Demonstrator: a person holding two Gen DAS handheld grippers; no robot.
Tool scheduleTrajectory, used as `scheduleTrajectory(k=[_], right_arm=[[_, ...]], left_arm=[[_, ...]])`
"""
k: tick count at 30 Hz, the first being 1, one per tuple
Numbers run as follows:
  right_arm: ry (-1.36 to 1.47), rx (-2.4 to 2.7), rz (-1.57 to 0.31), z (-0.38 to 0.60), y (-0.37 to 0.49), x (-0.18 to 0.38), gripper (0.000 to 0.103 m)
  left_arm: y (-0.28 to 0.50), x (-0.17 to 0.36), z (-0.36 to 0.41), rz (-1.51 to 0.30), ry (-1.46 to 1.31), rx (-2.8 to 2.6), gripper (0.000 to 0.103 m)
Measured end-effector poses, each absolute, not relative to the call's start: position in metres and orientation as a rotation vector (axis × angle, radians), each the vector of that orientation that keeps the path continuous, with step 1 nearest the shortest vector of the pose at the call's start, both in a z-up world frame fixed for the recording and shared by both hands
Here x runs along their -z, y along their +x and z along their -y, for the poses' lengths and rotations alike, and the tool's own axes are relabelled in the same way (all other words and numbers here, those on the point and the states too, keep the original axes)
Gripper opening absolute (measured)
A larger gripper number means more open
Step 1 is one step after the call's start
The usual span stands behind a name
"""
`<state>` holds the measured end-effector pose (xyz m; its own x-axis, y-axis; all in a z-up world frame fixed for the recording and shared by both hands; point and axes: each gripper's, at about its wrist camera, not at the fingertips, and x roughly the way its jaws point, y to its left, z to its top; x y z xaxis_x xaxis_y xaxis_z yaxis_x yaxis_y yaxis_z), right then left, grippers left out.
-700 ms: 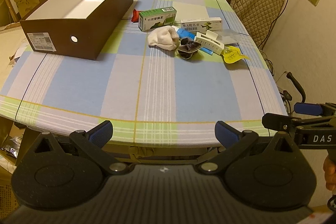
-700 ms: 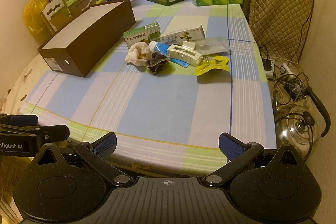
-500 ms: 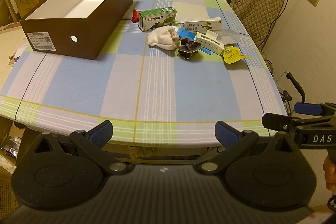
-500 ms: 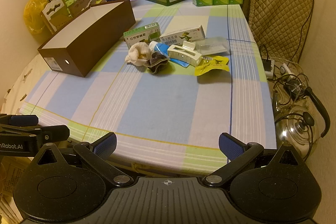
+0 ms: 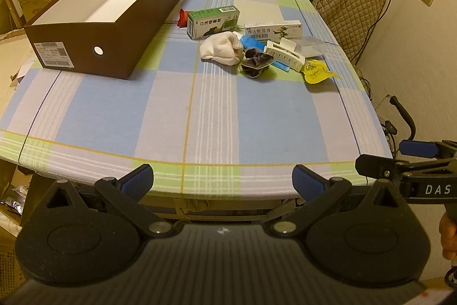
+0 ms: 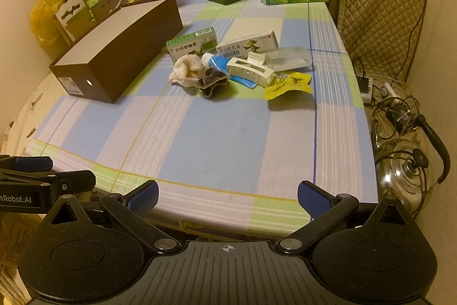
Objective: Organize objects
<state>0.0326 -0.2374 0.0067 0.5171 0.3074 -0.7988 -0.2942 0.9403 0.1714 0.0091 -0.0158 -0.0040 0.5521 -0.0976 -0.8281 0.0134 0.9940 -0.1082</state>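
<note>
Clutter lay in one loose heap on the checked tablecloth [image 5: 182,105], well beyond both grippers. Counted, it held two printed cartons, the green carton [image 5: 212,22] and the long white carton [image 5: 272,30]; one balled cream sock [image 5: 221,49] of soft knit; one blue tube [image 6: 217,62]; one white plastic hair claw [image 5: 284,53] with slotted sides; one dark crumpled cup [image 5: 254,65]; one glossy yellow sachet [image 5: 315,72]; one flat clear packet [image 6: 287,59]; and one small red wrapper [image 5: 182,17] tucked behind the green carton. The sock, tube, cup and claw touched one another; the sachet lay just beside the claw.

One brown cardboard box [image 5: 94,45], long, open-topped and white inside, stood to the left of the heap, with a round hole and a printed label on its near end.

The left gripper [image 5: 222,180] and the right gripper [image 6: 228,196] both hung at the table's near edge, each with its two blue ribbed pads spread wide apart and nothing between them.
</note>
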Motion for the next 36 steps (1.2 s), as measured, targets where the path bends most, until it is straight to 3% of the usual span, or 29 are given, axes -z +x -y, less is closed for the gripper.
scheduleTrajectory(k=[21, 36], right_arm=[[0.038, -0.349, -0.988, 0.243, 0.043, -0.002, 0.101], [0.075, -0.31, -0.929, 0.256, 0.076, -0.003, 0.101]], left_arm=[[0.028, 0.003, 0.021, -1.0, -0.07, 0.082, 0.102], [0.085, 0.005, 0.018, -0.975, -0.016, 0.114, 0.102]])
